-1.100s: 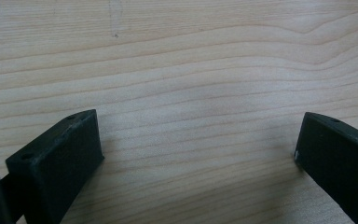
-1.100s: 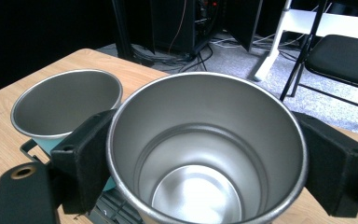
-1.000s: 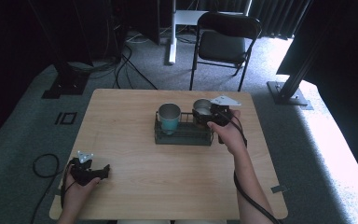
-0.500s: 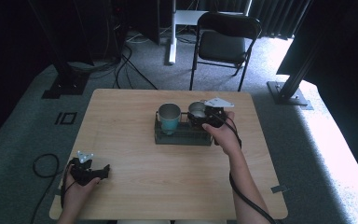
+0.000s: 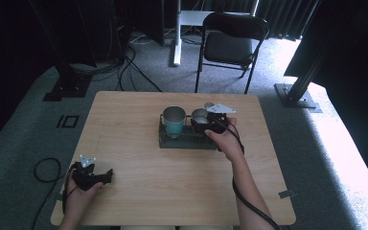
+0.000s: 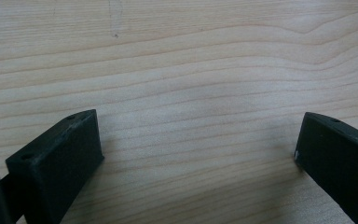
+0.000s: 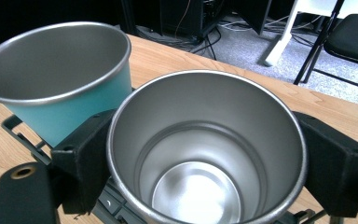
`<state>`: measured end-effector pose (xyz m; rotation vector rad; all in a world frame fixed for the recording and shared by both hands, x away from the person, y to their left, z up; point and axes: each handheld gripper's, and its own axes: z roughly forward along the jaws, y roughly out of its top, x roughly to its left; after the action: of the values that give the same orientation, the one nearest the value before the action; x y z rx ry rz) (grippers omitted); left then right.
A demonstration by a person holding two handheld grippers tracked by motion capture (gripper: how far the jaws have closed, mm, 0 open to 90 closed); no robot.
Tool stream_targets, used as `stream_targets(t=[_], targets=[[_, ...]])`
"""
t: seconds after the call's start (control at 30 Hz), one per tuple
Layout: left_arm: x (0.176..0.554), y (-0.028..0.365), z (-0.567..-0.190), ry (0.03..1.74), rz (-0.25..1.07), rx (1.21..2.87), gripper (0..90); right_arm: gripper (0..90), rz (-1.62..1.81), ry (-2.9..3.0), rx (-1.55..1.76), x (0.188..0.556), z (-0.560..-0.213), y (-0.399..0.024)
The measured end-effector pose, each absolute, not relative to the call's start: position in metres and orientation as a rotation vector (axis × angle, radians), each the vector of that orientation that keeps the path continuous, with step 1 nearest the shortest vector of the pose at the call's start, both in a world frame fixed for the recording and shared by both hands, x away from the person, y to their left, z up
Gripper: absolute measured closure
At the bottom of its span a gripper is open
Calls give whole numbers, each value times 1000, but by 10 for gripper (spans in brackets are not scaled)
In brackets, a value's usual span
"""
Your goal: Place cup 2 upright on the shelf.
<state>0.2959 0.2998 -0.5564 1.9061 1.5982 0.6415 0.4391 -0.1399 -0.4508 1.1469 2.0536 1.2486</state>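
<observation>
Here the right gripper (image 5: 210,120) clamps a steel cup (image 7: 207,149) over the rack (image 5: 182,139), w/ teal cup (image 5: 173,120) beside; left gripper (image 5: 106,175) wide open, empty, near desk's front-left corner.

A black folding chair (image 5: 233,43) stands on grey carpet (image 5: 28,124) at upper centre, sunlight falling at right.

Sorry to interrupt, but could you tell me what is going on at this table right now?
A person works with two hand-held tongs. The right tongs grip a silver steel cup by its sides, at a black wire rack on the wooden table, beside a teal cup standing in the rack. The left tongs rest open near the table's front left corner, holding nothing.
</observation>
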Motion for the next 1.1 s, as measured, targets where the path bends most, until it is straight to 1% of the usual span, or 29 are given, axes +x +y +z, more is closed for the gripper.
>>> stream_targets(t=[0.7,1.1], targets=[[296,300,-556,1598,641,1906,11,131,1215,2079,1163,440,-472,-135],[296,300,-556,1598,641,1906,11,129,1226,2084,1153,440,-473,-136]])
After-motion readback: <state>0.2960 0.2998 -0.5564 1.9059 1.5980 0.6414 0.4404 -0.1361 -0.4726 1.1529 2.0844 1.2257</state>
